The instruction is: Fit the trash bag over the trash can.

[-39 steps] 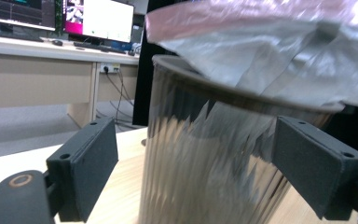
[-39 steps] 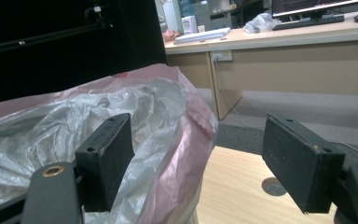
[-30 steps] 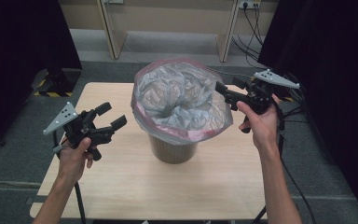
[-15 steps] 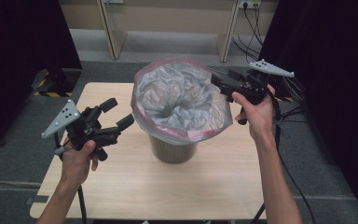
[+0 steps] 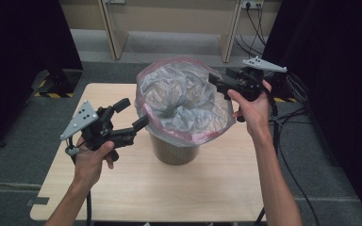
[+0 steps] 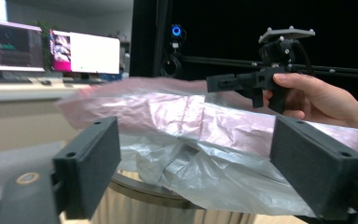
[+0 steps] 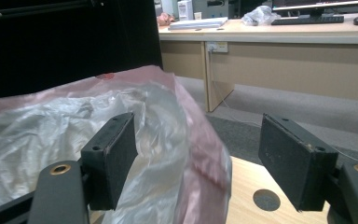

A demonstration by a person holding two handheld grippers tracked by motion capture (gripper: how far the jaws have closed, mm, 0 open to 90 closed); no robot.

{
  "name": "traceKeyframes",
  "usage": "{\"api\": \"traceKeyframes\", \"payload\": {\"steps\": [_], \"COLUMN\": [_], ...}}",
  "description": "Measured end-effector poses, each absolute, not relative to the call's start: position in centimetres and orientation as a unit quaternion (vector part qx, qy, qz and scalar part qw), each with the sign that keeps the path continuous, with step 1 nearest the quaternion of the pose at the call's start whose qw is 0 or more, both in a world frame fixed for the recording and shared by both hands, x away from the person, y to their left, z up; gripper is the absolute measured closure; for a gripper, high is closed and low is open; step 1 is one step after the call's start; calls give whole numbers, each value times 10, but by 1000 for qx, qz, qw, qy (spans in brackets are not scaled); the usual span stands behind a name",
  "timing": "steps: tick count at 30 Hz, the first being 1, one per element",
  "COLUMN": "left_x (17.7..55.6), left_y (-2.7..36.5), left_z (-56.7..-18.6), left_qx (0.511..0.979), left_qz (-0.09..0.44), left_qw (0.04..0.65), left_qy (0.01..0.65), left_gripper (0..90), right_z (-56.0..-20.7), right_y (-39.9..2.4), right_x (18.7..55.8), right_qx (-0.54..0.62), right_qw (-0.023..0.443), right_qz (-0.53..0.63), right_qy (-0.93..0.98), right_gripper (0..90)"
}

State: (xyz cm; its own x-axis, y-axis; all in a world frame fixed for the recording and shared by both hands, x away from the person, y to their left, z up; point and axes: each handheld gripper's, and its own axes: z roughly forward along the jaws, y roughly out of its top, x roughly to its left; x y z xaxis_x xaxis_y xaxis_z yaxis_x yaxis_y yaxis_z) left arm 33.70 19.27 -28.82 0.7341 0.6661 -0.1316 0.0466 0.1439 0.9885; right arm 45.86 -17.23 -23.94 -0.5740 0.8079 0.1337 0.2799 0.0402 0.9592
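Half the bin (image 5: 174,149) hides under the plastic bag (image 5: 181,101).

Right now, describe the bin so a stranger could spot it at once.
Find the wooden table. The bin stands at its middle, between two grippers. It is a short round can, lined with a crinkled clear bag with a pink rim.

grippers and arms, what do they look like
Both the left gripper and the right gripper are black with flat rectangular jaw pads, each topped by a grey three-cornered plate with small holes. A dark cable trails from each. The forearms are bare, no sleeves.
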Motion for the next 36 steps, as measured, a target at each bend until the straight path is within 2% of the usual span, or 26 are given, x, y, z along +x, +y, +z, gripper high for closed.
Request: {"api": "traceKeyframes", "payload": {"steps": [3, 4, 7, 11, 14, 16, 23, 27, 31, 36], "left_x": [345, 347, 348, 346, 344, 342, 338, 335, 340, 354], "left_y": [190, 191, 194, 196, 199, 202, 207, 210, 216, 224], "left_z": [-299, -304, -313, -317, -318, -320, -331, -338, -354, -369], "left_qx": [639, 644, 635, 637, 633, 634, 641, 656, 667, 660], "left_qz": [193, 194, 188, 190, 191, 190, 207, 218, 225, 206], "left_qw": [687, 683, 692, 692, 695, 695, 683, 666, 646, 646], "left_qy": [288, 287, 286, 282, 283, 281, 283, 280, 296, 325], "left_gripper": [423, 520, 719, 875, 891, 893, 897, 897, 898, 897], "right_z": [-242, -243, -246, -249, -251, -251, -253, -251, -259, -291], "right_y": [-170, -170, -171, -172, -173, -174, -180, -186, -188, -181], "right_x": [460, 460, 461, 463, 463, 464, 467, 464, 474, 498], "right_qx": [399, 399, 401, 406, 407, 405, 390, 372, 383, 406], "right_qw": [230, 230, 227, 225, 224, 225, 239, 259, 291, 260], "right_qz": [561, 560, 562, 560, 558, 559, 561, 573, 523, 492], "right_qy": [687, 688, 687, 687, 687, 687, 690, 683, 704, 725], "right_gripper": [284, 284, 286, 287, 295, 333, 643, 768, 830, 856]}}
